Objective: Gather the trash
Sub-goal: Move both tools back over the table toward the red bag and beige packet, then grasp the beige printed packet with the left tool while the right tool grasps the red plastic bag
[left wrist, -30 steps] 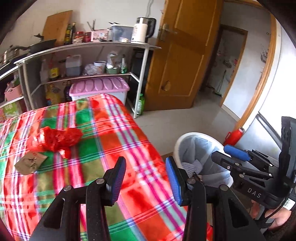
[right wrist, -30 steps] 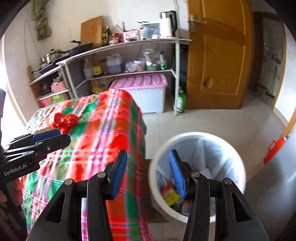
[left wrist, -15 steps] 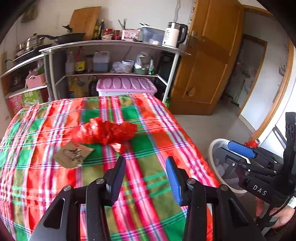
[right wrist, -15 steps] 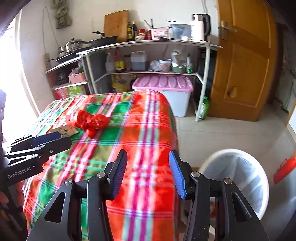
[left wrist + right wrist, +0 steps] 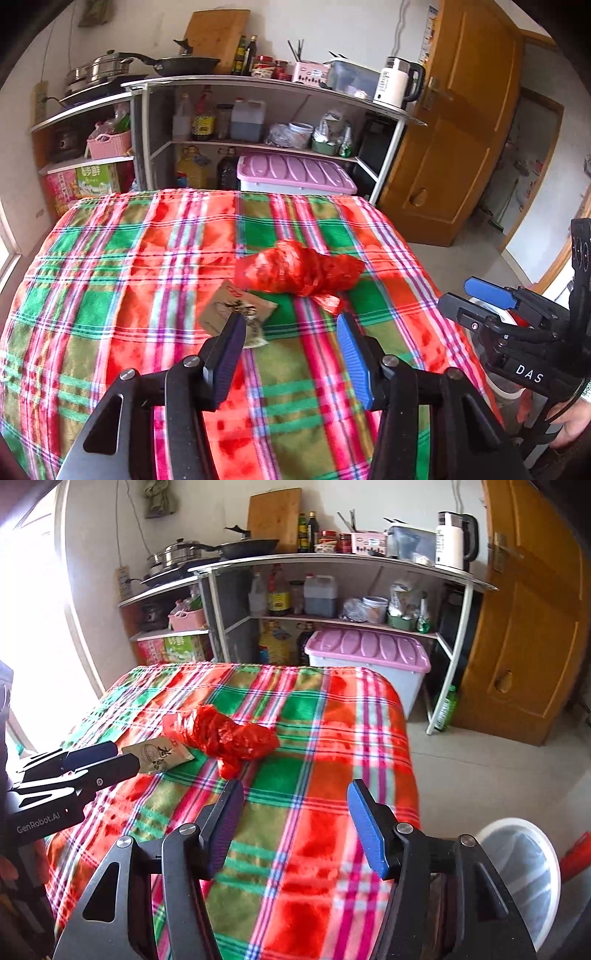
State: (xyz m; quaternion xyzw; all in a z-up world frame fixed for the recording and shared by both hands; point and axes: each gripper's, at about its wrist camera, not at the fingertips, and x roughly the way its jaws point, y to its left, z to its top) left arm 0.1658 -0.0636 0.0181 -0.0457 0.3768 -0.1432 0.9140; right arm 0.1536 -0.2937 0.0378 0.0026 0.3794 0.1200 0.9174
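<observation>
A crumpled red plastic bag (image 5: 301,271) lies mid-table on the plaid cloth (image 5: 110,295); it also shows in the right wrist view (image 5: 229,734). A brown paper packet (image 5: 236,314) lies just left of it, also seen in the right wrist view (image 5: 160,755). My left gripper (image 5: 291,343) is open and empty, hovering just short of the packet and bag. My right gripper (image 5: 295,819) is open and empty above the table's near right part. A white trash bin (image 5: 524,867) stands on the floor to the right.
Metal shelves (image 5: 258,85) with cookware, bottles and a kettle stand behind the table. A pink-lidded storage box (image 5: 295,173) sits under them. A wooden door (image 5: 461,129) is at the right. A green bottle (image 5: 445,709) stands on the floor.
Both grippers have swung left from over the bin toward the table and closer to the red bag and packet. Both stayed open and empty.
</observation>
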